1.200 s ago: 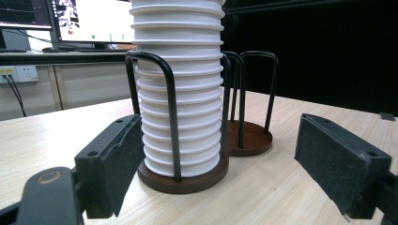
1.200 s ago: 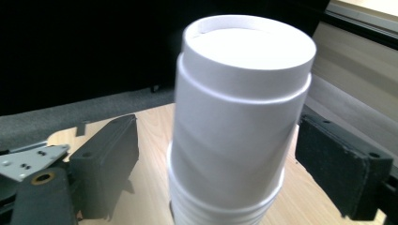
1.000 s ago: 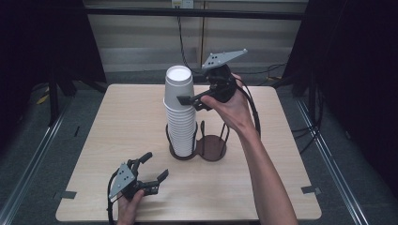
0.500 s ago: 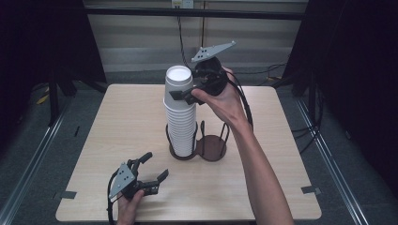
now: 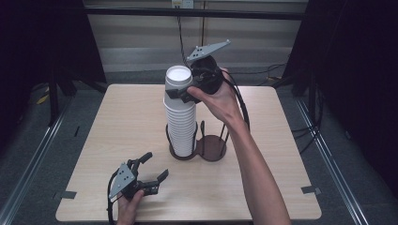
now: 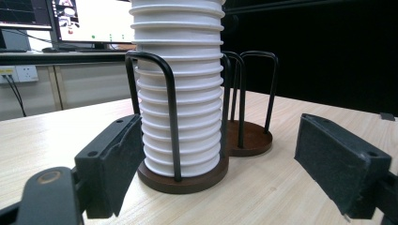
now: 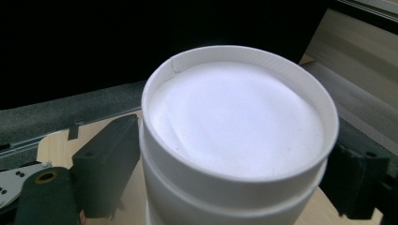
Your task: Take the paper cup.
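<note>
A tall stack of upturned white paper cups [image 5: 181, 119] stands in one ring of a black wire holder with two brown bases [image 5: 212, 148]; the other ring holds nothing. My right gripper [image 5: 181, 85] is up at the top cup [image 7: 239, 117], open, with one jaw on each side of it, close against its wall. My left gripper [image 5: 154, 167] rests open on the table near the front edge, aimed at the stack [image 6: 180, 93] and well short of it. Nothing lies between its jaws [image 6: 220, 157].
The light wooden table [image 5: 117, 117] has bare room left and right of the holder [image 6: 248, 140]. Black cables trail from both grippers. Monitors sit on a desk [image 6: 56, 28] beyond the table's far side. Dark floor and rails surround the table.
My right gripper has moved up and to the left, from beside the stack's upper part to around the top cup. The left gripper and the stack have stayed put.
</note>
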